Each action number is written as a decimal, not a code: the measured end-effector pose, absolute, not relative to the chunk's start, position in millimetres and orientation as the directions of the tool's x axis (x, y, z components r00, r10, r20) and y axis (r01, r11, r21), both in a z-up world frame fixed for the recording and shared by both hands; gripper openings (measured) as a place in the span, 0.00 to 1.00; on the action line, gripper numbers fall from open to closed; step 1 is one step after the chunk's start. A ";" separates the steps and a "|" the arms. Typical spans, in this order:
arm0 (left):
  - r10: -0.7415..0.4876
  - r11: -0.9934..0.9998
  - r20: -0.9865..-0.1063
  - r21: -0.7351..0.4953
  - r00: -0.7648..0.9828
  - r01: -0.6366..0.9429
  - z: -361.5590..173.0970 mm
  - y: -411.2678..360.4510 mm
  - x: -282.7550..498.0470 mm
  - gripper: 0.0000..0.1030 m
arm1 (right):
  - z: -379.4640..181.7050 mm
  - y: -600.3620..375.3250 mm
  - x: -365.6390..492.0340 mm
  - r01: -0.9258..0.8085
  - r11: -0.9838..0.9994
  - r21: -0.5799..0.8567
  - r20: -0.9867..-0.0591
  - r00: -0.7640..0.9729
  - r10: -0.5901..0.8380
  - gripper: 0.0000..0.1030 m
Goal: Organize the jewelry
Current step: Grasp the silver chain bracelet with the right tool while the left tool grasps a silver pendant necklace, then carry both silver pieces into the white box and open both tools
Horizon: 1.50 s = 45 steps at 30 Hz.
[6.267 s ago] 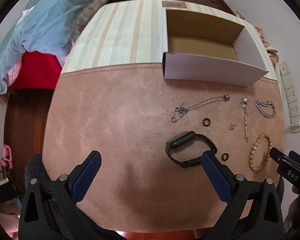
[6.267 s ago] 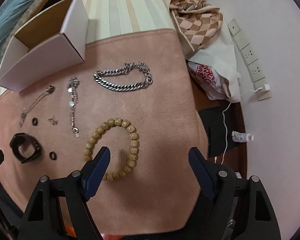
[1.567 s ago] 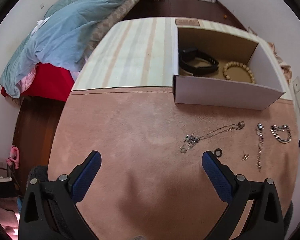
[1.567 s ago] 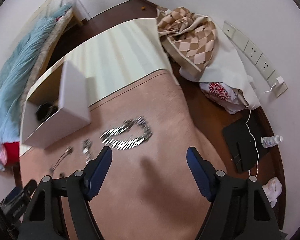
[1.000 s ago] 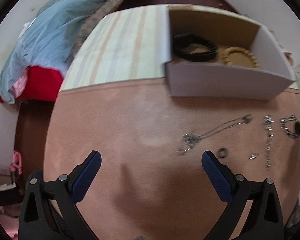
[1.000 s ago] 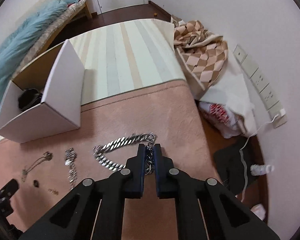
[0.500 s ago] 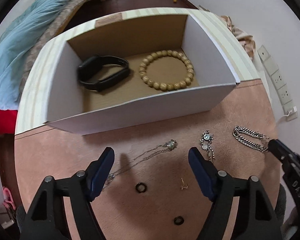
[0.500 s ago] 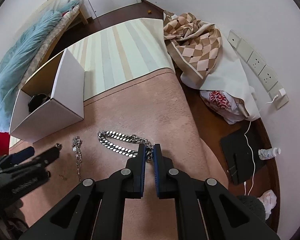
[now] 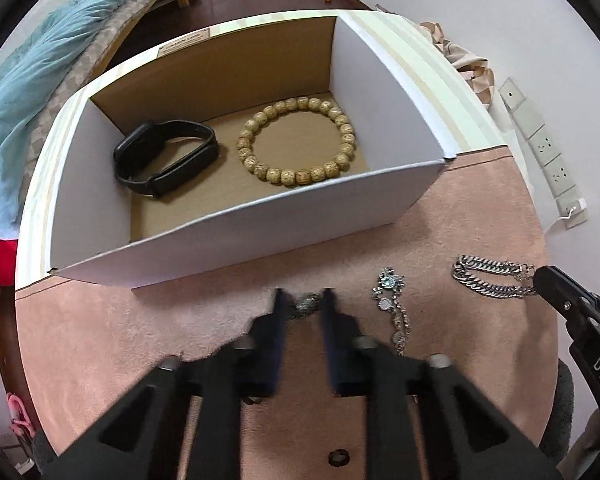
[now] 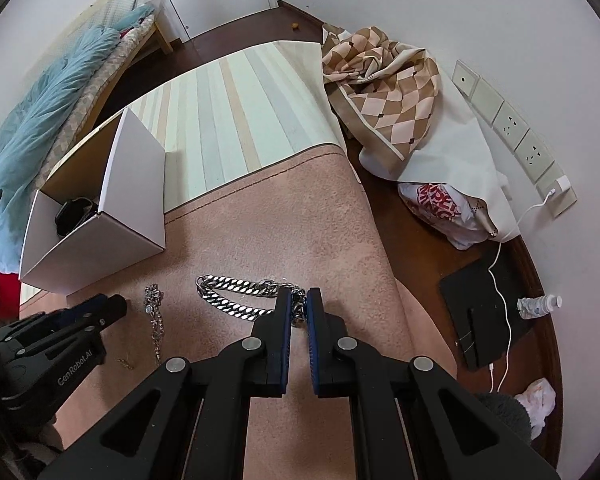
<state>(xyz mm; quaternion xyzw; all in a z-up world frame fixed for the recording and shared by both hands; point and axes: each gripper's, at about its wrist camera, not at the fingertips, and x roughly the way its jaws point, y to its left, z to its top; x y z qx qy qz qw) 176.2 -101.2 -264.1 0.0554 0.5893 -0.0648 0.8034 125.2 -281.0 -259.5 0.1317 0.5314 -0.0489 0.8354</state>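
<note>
A pink suede-like mat (image 9: 112, 328) is covering the near part of the table, giving way to a pale striped tabletop (image 10: 236, 128) beyond. A white cardboard box (image 9: 260, 220) is sitting across that seam, holding a black fitness band (image 9: 164, 156) and a wooden bead bracelet (image 9: 298, 142) side by side. The left gripper (image 9: 302, 300) is hovering just in front of the box, its jaws narrowed around the pendant end of a thin necklace (image 9: 307, 301); whether they are actually pinching it cannot be told. The right gripper (image 10: 299, 304) is clamping the clasp end of a silver curb-chain bracelet (image 10: 236, 294) lying on the mat. A charm bracelet (image 9: 394, 308) is lying between the two. A blue quilt (image 10: 48, 96) is draped over a bed, and a checkered cloth (image 10: 384, 80) is heaped by wall sockets (image 10: 512, 128).
</note>
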 end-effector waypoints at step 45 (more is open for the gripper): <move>-0.200 0.979 -0.870 -0.157 0.451 0.132 -115.1 14.7 239.1 0.09 | -117.8 -164.5 244.1 -0.146 0.945 0.292 -0.812 0.485 0.325 0.01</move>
